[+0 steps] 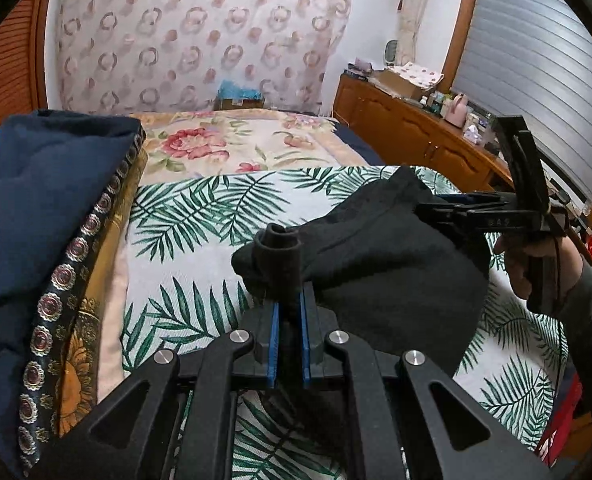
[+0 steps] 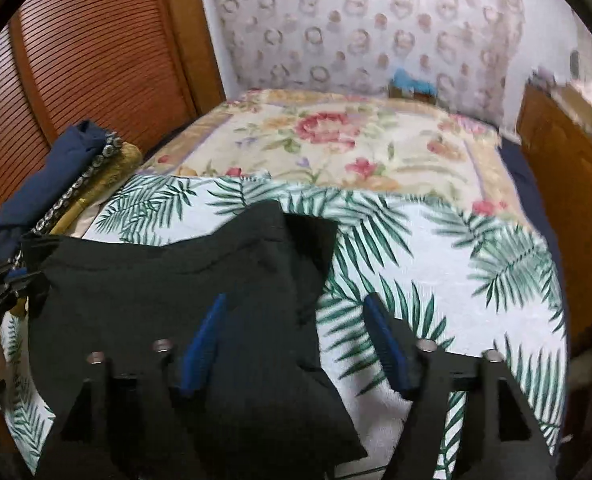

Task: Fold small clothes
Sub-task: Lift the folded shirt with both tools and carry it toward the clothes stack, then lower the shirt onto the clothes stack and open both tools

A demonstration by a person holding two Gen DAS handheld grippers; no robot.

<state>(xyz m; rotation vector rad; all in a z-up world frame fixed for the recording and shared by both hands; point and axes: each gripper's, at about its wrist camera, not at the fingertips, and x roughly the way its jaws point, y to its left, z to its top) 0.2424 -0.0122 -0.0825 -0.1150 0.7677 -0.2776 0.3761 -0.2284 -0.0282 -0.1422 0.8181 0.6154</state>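
Observation:
A small black garment [image 1: 384,264] lies on the palm-leaf sheet [image 1: 200,216]. My left gripper [image 1: 290,280] is shut on a bunched corner of it and holds that corner up. In the left wrist view my right gripper [image 1: 436,206] sits at the garment's far right edge; its jaws look close together there. In the right wrist view the right gripper [image 2: 296,300] stands open, blue pads [image 2: 204,340] spread, above the garment [image 2: 168,300], holding nothing. The left gripper [image 2: 0,280] shows at the left edge, at the garment's corner.
A folded navy blanket with a patterned trim [image 1: 44,208] is piled at the bed's left. A floral cover [image 1: 232,140] lies beyond the leaf sheet. A wooden dresser with clutter [image 1: 416,120] stands on the right, louvred doors [image 2: 76,60] on the left.

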